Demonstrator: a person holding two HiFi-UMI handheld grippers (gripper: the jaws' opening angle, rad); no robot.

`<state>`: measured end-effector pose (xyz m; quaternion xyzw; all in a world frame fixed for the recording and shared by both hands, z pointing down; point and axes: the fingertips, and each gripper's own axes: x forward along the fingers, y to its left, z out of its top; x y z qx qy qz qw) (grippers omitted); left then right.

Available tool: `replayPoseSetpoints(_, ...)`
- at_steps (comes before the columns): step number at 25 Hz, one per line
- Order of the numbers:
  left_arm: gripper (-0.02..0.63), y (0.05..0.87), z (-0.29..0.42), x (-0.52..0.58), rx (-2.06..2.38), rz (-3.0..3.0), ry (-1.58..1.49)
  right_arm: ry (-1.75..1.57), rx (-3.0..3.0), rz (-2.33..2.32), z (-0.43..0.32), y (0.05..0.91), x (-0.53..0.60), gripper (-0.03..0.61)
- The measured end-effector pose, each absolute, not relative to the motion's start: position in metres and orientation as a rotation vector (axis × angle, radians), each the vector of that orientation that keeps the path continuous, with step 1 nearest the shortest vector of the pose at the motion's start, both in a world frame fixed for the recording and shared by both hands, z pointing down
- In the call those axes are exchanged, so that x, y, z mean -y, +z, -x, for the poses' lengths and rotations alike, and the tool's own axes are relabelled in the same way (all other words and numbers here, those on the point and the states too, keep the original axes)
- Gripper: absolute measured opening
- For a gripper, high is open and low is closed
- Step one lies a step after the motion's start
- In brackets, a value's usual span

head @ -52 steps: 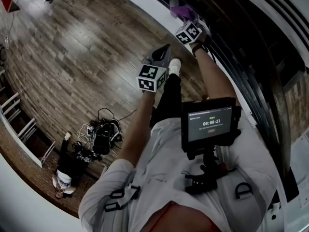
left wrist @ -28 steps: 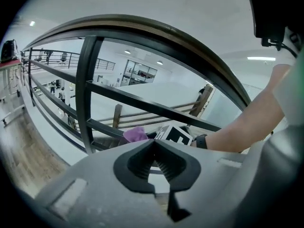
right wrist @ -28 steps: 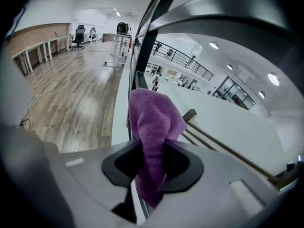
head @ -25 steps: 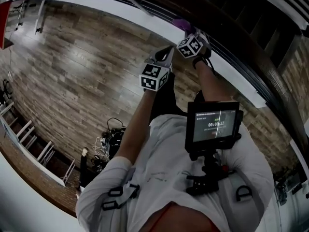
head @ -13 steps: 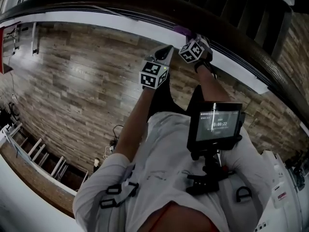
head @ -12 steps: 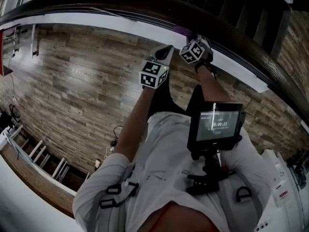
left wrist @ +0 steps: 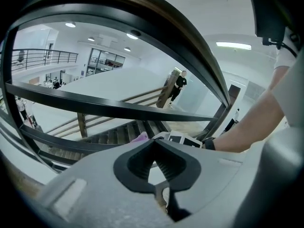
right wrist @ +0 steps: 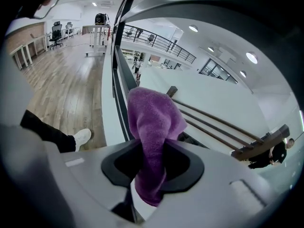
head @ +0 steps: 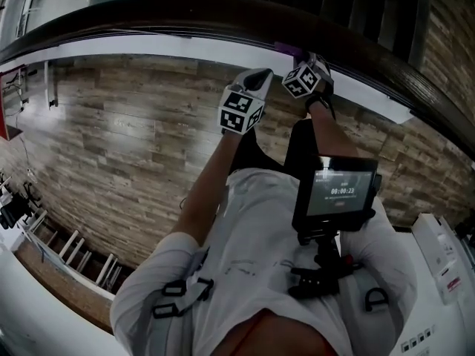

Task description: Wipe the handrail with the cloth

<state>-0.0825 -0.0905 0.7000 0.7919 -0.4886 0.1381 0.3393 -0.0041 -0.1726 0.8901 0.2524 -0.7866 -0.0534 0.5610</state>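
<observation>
Right tool [right wrist: 149, 148] grips cloth [right wrist: 154, 120] by handrail [head: 223, 13]; rails [right wrist: 124, 80] beyond.

A small screen [head: 338, 193] mounted at the person's chest shows a timer in pale digits reading 00:00:23. The smaller lines of print above and below it cannot be read. A cube [head: 241, 110] on the left gripper [head: 261, 74] and another cube [head: 306, 80] on the right gripper [head: 295, 53] carry black-and-white square code patterns (no letters or digits). A white box [head: 438, 262] at the right edge bears a red label, illegible.
</observation>
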Motion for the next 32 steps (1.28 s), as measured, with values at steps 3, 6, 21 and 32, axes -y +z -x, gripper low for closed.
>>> replayPoseSetpoints(3,-0.002,0.701,0.059,0.093,1.246,-2.084,0.371,-0.120,1.839,-0.614,-0.024,0.891,0.174,0.104)
replayPoseSetpoints(6,-0.002,0.702,0.036,0.096,1.223,-2.104,0.383,-0.115,1.822,-0.645,-0.056,0.892,0.177,0.104)
replayPoseSetpoints(21,-0.002,0.704,-0.140,0.128,1.028,-2.231,0.437,-0.039,1.737,-0.797,-0.257,0.885,0.196,0.105)
replayPoseSetpoints(32,-0.002,0.713,-0.230,0.144,0.845,-2.332,0.482,-0.013,1.683,-0.924,-0.356,0.880,0.201,0.106)
